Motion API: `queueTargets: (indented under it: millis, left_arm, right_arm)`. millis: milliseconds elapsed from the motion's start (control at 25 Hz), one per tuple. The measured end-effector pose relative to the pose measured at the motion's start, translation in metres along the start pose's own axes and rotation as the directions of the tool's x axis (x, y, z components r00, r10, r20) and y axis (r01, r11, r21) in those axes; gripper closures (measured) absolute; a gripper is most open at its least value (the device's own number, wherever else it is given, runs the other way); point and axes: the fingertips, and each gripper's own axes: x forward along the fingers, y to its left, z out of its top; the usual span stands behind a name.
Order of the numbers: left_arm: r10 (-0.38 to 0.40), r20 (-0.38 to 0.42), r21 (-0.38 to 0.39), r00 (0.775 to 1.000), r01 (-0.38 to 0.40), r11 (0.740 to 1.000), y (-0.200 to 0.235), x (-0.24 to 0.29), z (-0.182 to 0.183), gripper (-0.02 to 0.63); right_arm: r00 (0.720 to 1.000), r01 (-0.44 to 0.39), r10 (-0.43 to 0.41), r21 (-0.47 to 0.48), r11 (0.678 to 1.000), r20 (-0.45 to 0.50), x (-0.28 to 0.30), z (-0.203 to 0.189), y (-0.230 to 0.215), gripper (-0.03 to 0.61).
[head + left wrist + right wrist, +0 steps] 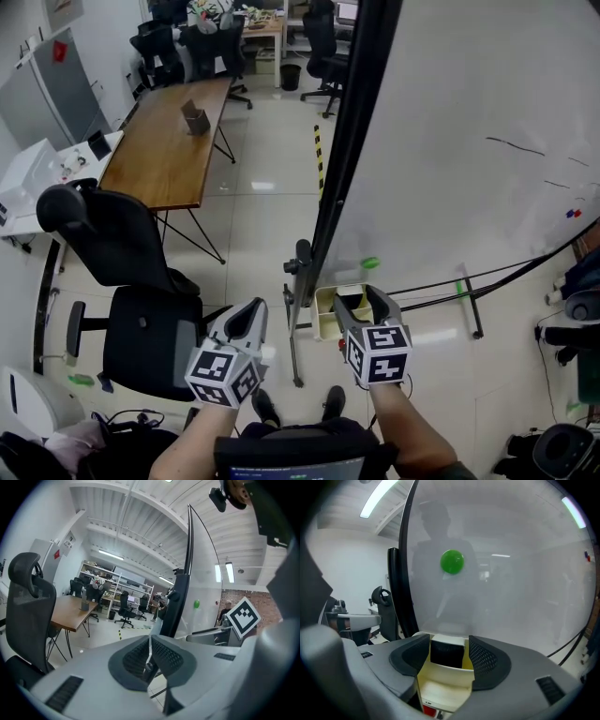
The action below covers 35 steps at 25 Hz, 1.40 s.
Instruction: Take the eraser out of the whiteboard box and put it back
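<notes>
- Whiteboard (469, 112), white, black-framed and upright, filling the right half of the head view; a few faint dark strokes on its face.
- Pale floor (262, 216) below it, glossy, running back to the far desks.
- Long wooden surface (169, 141) at upper left, well apart from the whiteboard, with one small dark thing on it, too small to tell.
- Black office chair (131, 281) at lower left, mesh-backed, near the left gripper.
- Right gripper (361, 298), low at the whiteboard's bottom edge, marker cube toward the person, pointing at the whiteboard box. Jaws spread wide, one to each side of the box's opening, pressing on nothing.
- Left gripper (248, 314), level with the right one and left of the whiteboard's black frame, over bare floor. Jaws brought together tip to tip in the left gripper view, nothing between them.
- Whiteboard box (325, 319), cream and open-topped, at the whiteboard's lower left corner, just beside the black frame.
- Eraser (447, 652), a dark block, inside the whiteboard box against its back wall. Framed between the spread jaws in the right gripper view, gripped by neither.
- Green round magnet (370, 263) on the whiteboard's face, above the box.
</notes>
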Motion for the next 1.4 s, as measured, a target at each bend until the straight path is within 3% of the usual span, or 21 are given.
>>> queueTargets:
  millis: [320, 680, 840, 1160, 1400]
  left_arm:
    - [-0.027, -0.013, -0.010, 1.000, 0.027, 1.000, -0.002, 0.000, -0.009, 0.568]
    - [-0.027, 0.005, -0.017, 1.000, 0.028, 0.999, 0.002, -0.011, -0.002, 0.568]
    - [-0.030, 0.027, -0.015, 0.999, 0.031, 0.999, 0.003, -0.019, 0.008, 0.568]
    - [-0.075, 0.094, 0.017, 0.993, 0.074, 0.997, -0.020, -0.036, 0.045, 0.601]
    - [-0.122, 0.163, 0.088, 0.979, 0.109, 0.990, -0.043, -0.059, 0.090, 0.604]
  right_arm:
    - [0.996, 0.031, -0.034, -0.046, 0.998, -0.079, 0.009, -0.007, 0.002, 0.298]
    - [0.997, 0.038, -0.040, -0.038, 0.999, -0.062, 0.006, -0.005, 0.001, 0.316]
    - [1.000, 0.022, -0.022, 0.014, 1.000, -0.003, -0.002, 0.006, 0.001, 0.318]
    - [0.991, -0.021, 0.020, 0.007, 1.000, 0.133, -0.044, 0.049, 0.009, 0.318]
    - [0.950, -0.085, 0.091, -0.036, 0.996, 0.298, -0.099, 0.097, 0.023, 0.318]
